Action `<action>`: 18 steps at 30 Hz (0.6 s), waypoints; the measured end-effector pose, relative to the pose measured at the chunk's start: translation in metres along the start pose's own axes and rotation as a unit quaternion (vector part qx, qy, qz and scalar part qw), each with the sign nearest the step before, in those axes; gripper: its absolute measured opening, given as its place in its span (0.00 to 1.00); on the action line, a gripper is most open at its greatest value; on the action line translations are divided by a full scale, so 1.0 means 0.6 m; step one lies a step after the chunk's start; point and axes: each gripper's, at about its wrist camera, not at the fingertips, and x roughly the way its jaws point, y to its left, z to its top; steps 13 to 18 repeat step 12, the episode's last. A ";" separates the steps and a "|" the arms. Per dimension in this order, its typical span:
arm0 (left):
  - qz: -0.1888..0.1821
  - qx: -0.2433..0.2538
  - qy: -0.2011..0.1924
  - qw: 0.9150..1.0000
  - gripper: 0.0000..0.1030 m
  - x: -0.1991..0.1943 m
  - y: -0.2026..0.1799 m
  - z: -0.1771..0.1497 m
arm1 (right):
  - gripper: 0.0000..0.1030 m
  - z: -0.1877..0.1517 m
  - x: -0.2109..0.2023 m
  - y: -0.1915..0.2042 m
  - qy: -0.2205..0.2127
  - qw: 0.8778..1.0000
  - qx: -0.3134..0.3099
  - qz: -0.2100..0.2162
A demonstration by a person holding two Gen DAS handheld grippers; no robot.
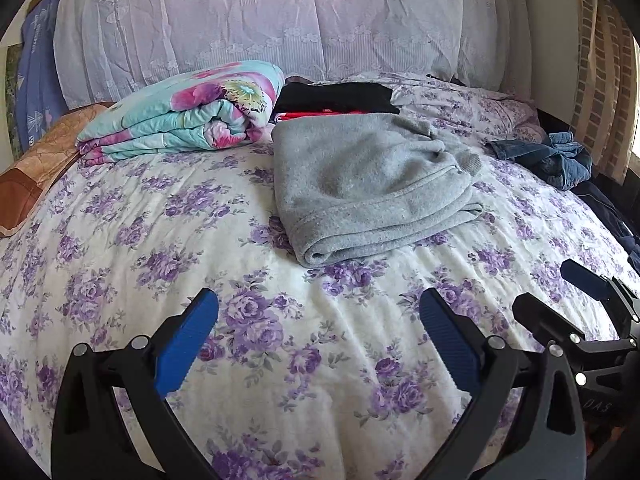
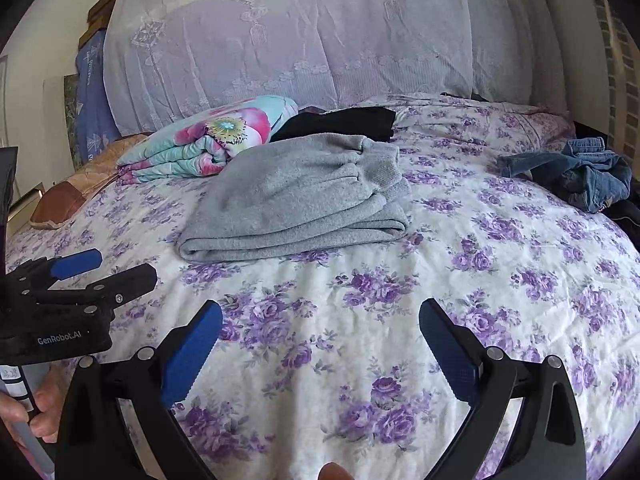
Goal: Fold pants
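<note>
Left gripper (image 1: 318,312): fingers wide, empty, hovering over bedspread (image 1: 280,360).
Right gripper (image 2: 320,320): same, beside it.
Pants (image 1: 372,188): folded, well ahead.

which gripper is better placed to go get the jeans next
Right, probably. The crumpled jeans lie at the bed's right edge, on the right gripper side; the left gripper sits further left. Both are open and empty, and the grey pants already lie folded.
</note>
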 end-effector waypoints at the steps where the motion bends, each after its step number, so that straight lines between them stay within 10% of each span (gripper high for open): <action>1: 0.000 0.002 0.000 1.000 0.95 0.000 0.000 0.001 | 0.96 0.000 0.000 0.000 0.000 1.000 0.000 0.000; 18: 0.003 0.009 -0.003 1.000 0.95 -0.002 -0.004 0.002 | 0.96 0.000 0.000 0.001 -0.001 1.000 0.002 0.000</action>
